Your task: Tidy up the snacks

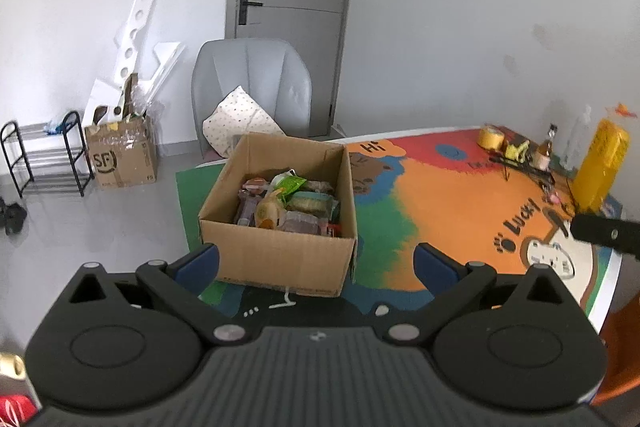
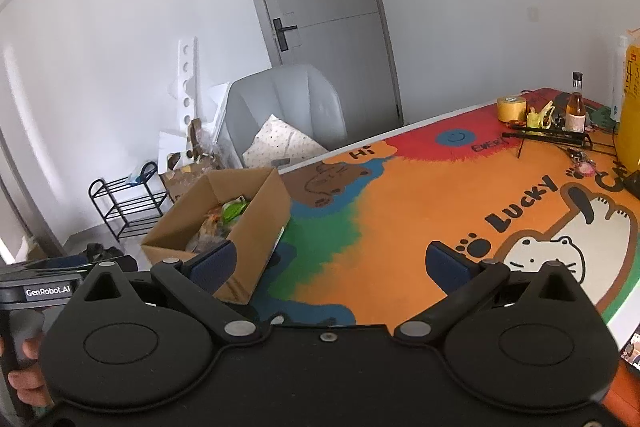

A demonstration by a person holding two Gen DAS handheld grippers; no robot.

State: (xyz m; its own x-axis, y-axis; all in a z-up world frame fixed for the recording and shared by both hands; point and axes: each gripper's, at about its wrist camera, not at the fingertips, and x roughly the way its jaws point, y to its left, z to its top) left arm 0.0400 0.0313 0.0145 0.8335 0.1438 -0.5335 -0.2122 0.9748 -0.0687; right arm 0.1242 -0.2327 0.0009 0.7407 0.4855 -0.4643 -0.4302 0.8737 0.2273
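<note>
So the far right end of the tabletop is pretty cluttered: a roll of yellow tape, a small glass bottle of amber liquid, a flat black rack lying down, some crumpled yellow wrappers and a big yellow bag right at the edge. All of that sits well apart from the cardboard box, which stands open at the table's left edge on the green patch of the colourful mat. The box is stuffed with snacks, a jumble of packets with a green pouch on top. Past the table's far edge there's a grey chair with a spotted cushion on it, a second cardboard box full of junk on the floor, and a black shoe rack by the wall. Left gripper is spread wide with nothing in it, hovering just in front of the snack box. Right gripper is spread apart too, empty, over the orange part of the mat beside the box.
</note>
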